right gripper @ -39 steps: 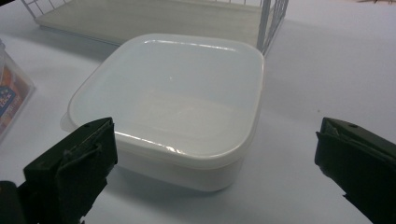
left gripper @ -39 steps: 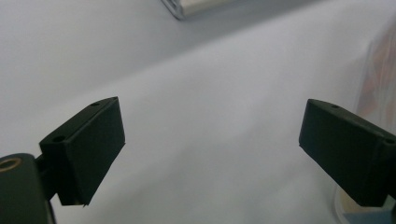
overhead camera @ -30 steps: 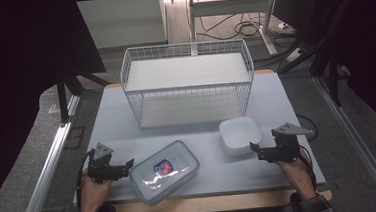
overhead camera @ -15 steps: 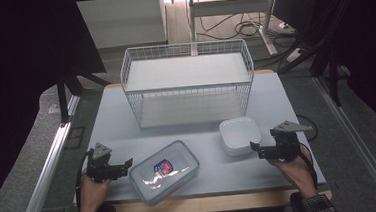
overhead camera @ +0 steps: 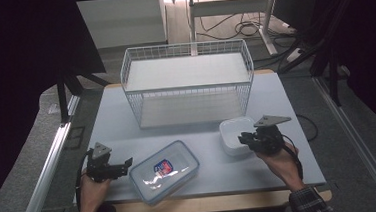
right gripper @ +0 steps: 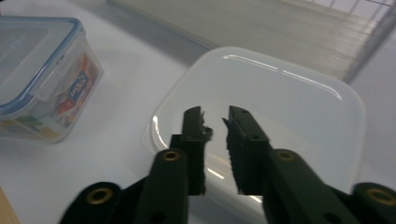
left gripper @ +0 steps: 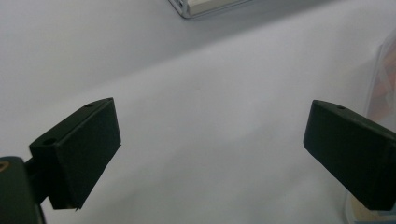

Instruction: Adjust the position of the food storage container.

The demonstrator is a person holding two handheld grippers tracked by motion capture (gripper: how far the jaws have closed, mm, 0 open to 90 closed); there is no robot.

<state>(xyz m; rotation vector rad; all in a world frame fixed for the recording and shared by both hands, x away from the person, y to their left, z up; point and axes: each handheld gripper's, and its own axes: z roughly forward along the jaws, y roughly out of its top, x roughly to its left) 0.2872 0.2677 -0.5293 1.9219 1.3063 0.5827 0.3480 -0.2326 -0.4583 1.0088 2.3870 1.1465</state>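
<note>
A clear lidded container [overhead camera: 163,172] with a blue rim and a printed label lies at the table's front middle. The same container [right gripper: 39,77] is at the upper left of the right gripper view. Just left of it my left gripper [overhead camera: 125,164] is open, and in its own view the left gripper [left gripper: 212,123] has bare table between wide jaws. A white square tub [overhead camera: 234,134] sits to the right. My right gripper [overhead camera: 242,139] is at the tub's right edge. Over the white tub [right gripper: 289,107] my right gripper [right gripper: 215,116] is shut to a thin slit, with nothing seen between the jaws.
A white wire basket [overhead camera: 188,81] stands across the back middle of the pale table [overhead camera: 112,126]. The table's wooden front edge [overhead camera: 198,205] runs below the person's hands. Cables lie on the floor behind.
My right gripper has moved left and forward, so its tips now reach over the white tub's edge. The left gripper has barely shifted.
</note>
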